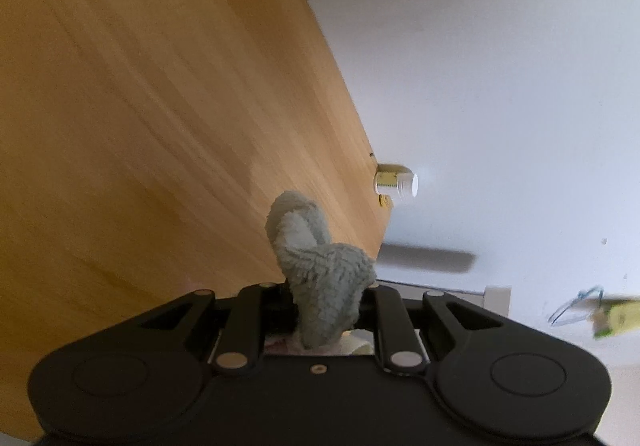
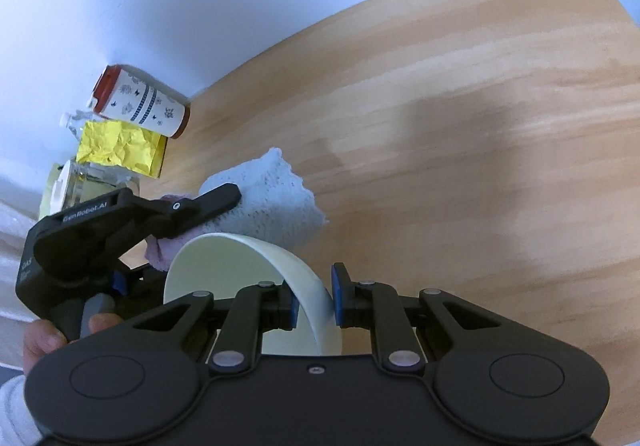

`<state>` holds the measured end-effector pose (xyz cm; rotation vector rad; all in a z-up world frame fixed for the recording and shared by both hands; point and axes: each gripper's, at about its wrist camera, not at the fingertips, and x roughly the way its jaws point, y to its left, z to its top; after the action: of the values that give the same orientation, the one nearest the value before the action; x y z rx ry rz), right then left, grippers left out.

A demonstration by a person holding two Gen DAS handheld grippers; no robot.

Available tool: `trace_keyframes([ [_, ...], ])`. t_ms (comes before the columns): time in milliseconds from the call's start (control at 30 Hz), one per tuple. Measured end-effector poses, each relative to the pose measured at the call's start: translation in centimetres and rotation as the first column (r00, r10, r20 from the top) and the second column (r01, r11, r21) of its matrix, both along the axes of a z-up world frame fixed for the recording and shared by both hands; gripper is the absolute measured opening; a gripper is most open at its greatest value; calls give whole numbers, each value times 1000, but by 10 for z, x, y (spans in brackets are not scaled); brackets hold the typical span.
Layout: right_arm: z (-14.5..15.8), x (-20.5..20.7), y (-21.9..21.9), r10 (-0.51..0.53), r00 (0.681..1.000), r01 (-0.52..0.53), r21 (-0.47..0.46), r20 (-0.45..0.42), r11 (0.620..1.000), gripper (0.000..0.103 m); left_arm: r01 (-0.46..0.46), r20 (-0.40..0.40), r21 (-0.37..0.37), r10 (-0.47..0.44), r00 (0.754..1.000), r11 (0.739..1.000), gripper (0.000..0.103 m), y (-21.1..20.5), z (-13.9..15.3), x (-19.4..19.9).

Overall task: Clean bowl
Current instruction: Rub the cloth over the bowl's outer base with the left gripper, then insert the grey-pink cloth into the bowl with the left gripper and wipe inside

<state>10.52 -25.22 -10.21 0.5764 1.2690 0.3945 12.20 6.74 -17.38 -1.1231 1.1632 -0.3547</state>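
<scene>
Right tongs (image 2: 314, 304): clamped on the rim of a cream bowl (image 2: 248, 286), held tilted above the wooden worktop (image 2: 460, 126).
Left tongs (image 2: 200, 212): gripping a pale blue cloth (image 2: 276, 198), just behind the bowl.

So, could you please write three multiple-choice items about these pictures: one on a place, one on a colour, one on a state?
1. Where does the patterned cup with the red lid stand?
A. beside the wall, next to the yellow packet
B. inside the bowl
C. in the left tongs

2. What colour is the bowl?
A. black
B. pale cream
C. red

3. How do the right tongs stand?
A. wide open, holding nothing
B. shut on the cloth
C. shut on the bowl's rim

Key: 1 A, the cup is at the wall by the packet. 2 B, the bowl looks cream. 3 C, the right tongs pinch the rim; the left tongs hold the cloth.
</scene>
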Motion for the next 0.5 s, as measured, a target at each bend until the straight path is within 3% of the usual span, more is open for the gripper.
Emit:
trace_keyframes([
  [300,1,-1,-16,-55,998,56,-6,25,998,18,144,161,214,-180,971,966,15,8,47,-5],
  [433,3,2,-17,-63,997,65,-37,53,997,18,206,253,298,-286,924,932,15,2,76,-16],
  [500,3,3,-18,-66,996,69,-49,62,996,18,236,282,302,-323,903,924,15,-3,86,-20],
])
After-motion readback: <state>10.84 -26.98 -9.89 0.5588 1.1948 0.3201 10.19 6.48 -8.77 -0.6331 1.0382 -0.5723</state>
